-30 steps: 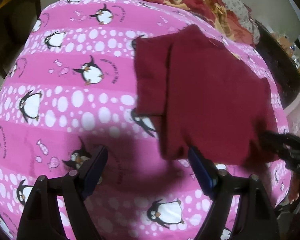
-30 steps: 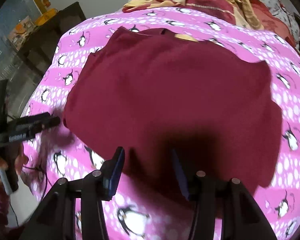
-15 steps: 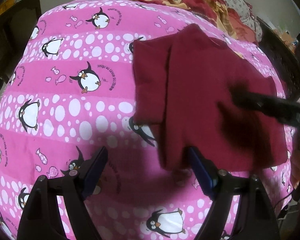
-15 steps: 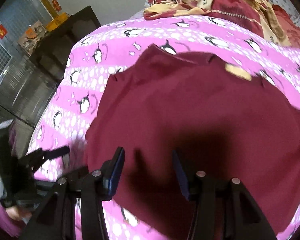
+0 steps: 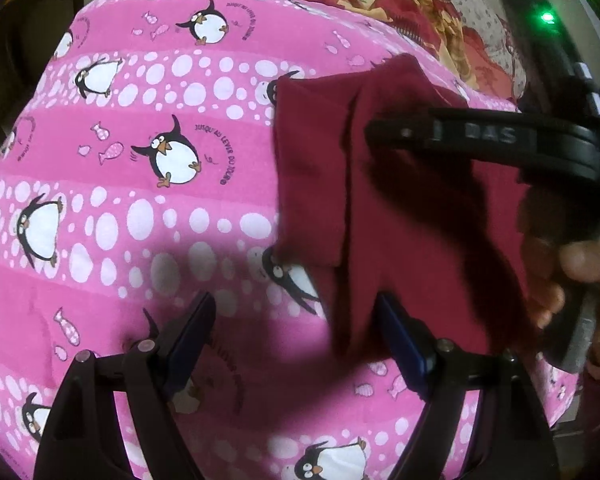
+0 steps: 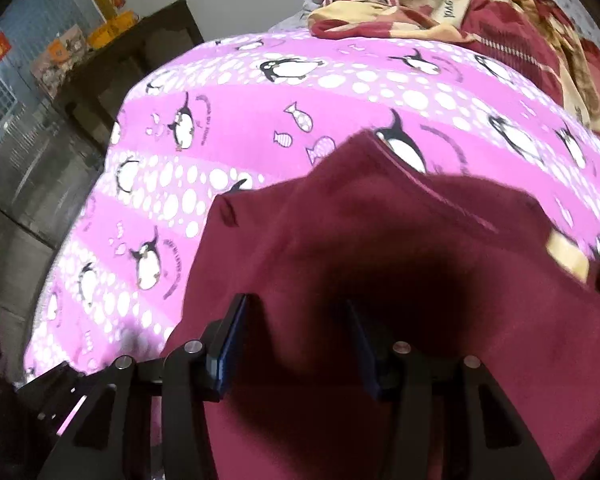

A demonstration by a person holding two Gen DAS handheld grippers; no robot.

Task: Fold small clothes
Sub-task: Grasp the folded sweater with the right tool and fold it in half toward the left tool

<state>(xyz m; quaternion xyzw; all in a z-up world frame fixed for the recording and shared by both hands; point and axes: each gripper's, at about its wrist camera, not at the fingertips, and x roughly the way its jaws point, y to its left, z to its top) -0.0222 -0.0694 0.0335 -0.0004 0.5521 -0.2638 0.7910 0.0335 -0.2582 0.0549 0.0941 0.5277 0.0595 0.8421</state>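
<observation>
Mostly bare, the pink penguin sheet leaves wide room at 9 o'clock in the left view. A soft maroon shirt lies flat at 3 o'clock, sleeve folded in, its near edge by the left gripper, spread and empty. Above the shirt, the right gripper is half apart, pinching nothing. Rumpled clothes crowd 12 o'clock.
</observation>
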